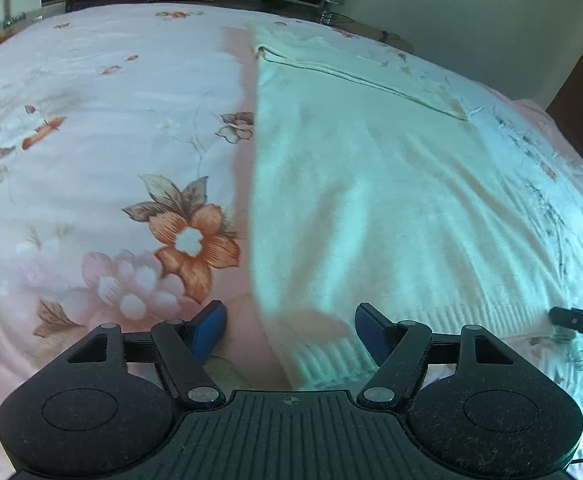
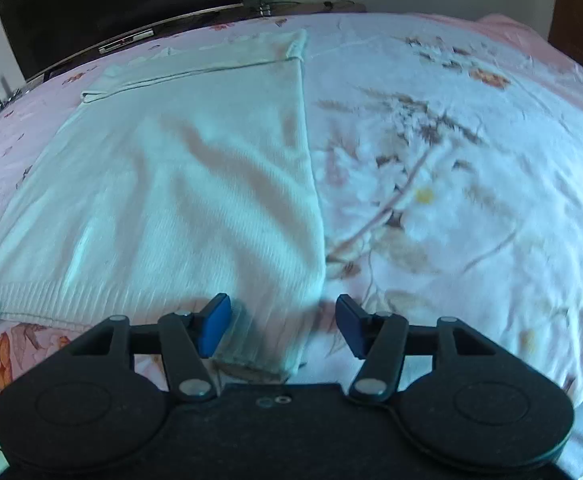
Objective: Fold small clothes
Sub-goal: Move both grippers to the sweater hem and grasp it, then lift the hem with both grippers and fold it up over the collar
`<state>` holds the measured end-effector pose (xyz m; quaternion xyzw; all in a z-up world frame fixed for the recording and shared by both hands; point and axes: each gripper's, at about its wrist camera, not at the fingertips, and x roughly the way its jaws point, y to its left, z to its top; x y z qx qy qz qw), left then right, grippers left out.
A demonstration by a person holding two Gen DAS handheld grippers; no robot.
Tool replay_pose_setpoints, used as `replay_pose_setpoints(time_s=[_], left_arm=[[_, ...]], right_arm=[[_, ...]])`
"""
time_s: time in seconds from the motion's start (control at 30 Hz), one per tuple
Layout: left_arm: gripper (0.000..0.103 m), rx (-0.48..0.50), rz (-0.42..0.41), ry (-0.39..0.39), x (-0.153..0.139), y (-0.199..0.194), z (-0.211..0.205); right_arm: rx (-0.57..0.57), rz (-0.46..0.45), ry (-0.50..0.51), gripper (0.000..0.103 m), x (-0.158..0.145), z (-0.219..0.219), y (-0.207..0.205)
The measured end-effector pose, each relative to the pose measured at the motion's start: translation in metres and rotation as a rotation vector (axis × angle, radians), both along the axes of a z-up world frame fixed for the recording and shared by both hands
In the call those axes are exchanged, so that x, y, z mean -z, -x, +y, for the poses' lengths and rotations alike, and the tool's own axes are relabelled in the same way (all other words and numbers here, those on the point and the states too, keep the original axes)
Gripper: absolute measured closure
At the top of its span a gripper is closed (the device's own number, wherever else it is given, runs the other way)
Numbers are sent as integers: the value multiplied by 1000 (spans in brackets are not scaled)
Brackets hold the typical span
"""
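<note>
we had the white knit sweater [image 1: 371, 200] flat on the floral bed [image 1: 91, 160] | both grippers, left gripper [image 1: 289, 326] and right gripper [image 2: 281, 322], jaws apart at hem corners | risk: pinching bedsheet too, uneven fold

My right gripper [image 2: 282, 322] hangs with its blue pads [image 2: 214, 324] spread wide over the ribbed hem corner of a pale knit sweater [image 2: 179, 184], laid flat on a floral bedsheet [image 2: 451, 184]; a dark television [image 2: 111, 4] stands beyond the bed.
</note>
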<state>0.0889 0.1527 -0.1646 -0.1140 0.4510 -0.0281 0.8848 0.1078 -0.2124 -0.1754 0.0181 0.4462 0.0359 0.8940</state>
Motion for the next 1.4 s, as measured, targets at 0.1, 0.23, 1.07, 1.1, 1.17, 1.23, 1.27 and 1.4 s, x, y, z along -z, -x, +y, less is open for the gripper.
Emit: replay_pose_setpoints(time_s=[0.1, 0.23, 1.07, 1.1, 1.17, 1.23, 1.27, 1.4], left_arm=[[70, 11, 6, 23, 3, -2, -2], [96, 6, 17, 68, 3, 0, 1], [98, 74, -187, 99, -46, -38, -6], [98, 75, -198, 96, -48, -44, -7], [98, 64, -222, 87, -53, -59, -9], [98, 45, -244, 84, -58, -74, -9], [98, 38, -254, 83, -60, -80, -9], [98, 7, -298, 78, -71, -113, -7]], right_arm=[[8, 3, -3, 46, 1, 3, 2], [0, 11, -11, 54, 0, 8, 4], [-15, -149, -227, 94, -40, 12, -5], [-20, -163, -229, 94, -44, 12, -11], [-31, -186, -230, 94, -48, 12, -25], [-39, -205, -233, 94, -52, 13, -42], [-40, -215, -235, 94, -54, 12, -50], [-37, -265, -259, 94, -65, 11, -84]])
